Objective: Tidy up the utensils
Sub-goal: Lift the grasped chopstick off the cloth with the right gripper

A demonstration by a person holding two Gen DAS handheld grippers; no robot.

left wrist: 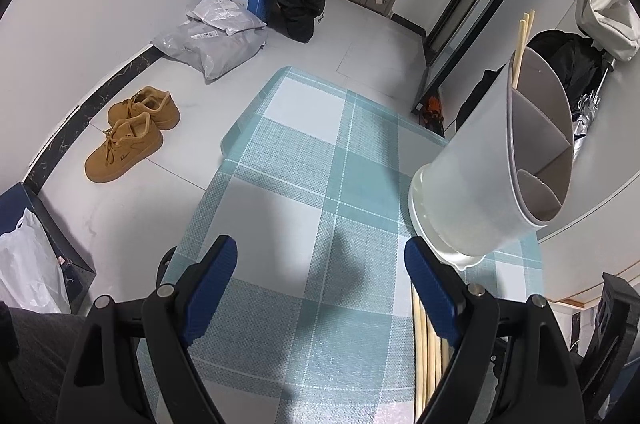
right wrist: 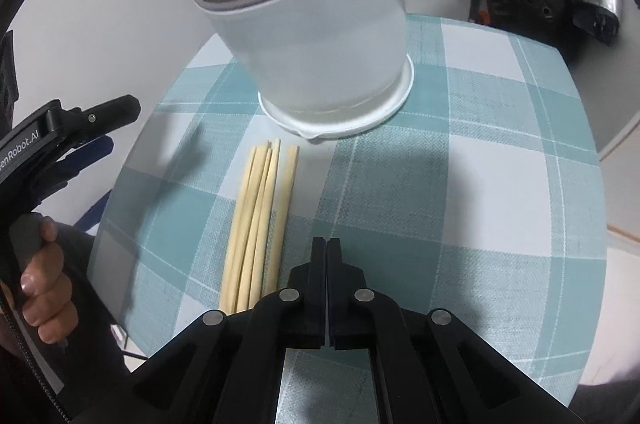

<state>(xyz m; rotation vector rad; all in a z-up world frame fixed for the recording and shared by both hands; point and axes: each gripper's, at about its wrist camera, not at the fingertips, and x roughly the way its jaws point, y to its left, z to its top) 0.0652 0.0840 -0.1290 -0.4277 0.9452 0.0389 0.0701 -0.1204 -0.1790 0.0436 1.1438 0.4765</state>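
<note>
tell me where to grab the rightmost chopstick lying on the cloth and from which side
Take the rightmost chopstick near its middle, coming straight down from above with the right gripper reopened across its width. It lies flat on the tablecloth, slightly apart from the bundle, so one finger fits in that gap. Its far tip nears the holder.

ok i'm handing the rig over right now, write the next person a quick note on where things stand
Left gripper: open, empty, over the checked tablecloth.
Right gripper: shut, empty, just right of the loose chopsticks.
Divided utensil holder: upright on the cloth beyond the bundle.
Done: a few chopsticks already stand in its far compartment.
Left: the bundle lying on the cloth goes into the holder.
</note>
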